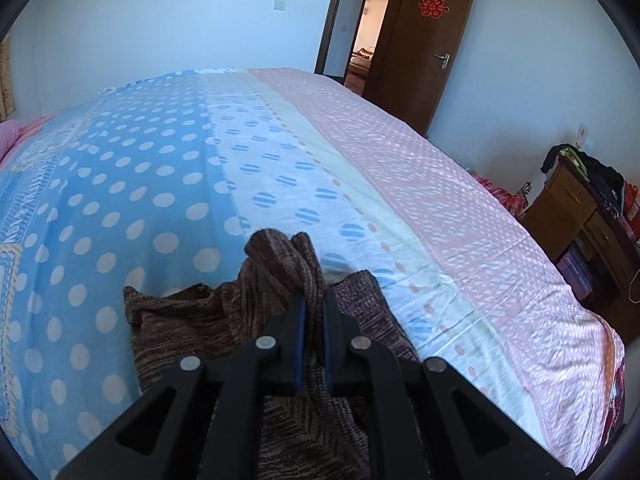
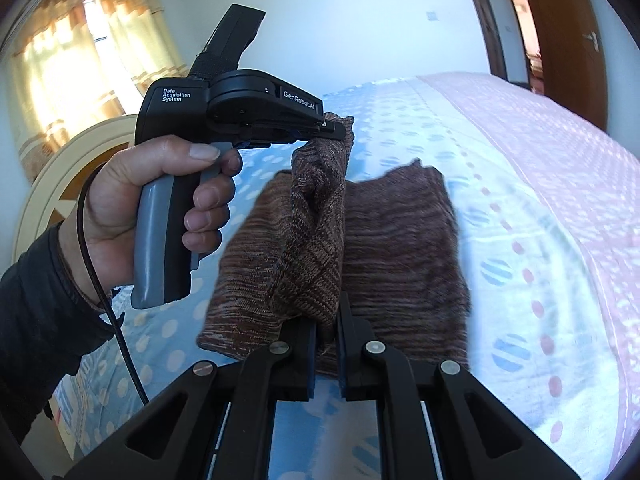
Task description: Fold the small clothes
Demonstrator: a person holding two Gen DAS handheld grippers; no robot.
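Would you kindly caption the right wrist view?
Both grippers, right and left, pinch a brown knit garment above the bed.

A big bed (image 1: pixel 360 184) has a dotted cover, blue on the left and pink on the right. Far off, a brown door (image 1: pixel 424 48) stands open. A wooden cabinet (image 1: pixel 576 208) sits at the right. Sunny curtains (image 2: pixel 92 52) hang far left.

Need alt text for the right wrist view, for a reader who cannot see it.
Both grippers hold one brown knitted garment lifted over a polka-dot bedspread: the right gripper pinches its near edge, and the left gripper, held in a person's hand, pinches its far edge. A curtained window glows behind.
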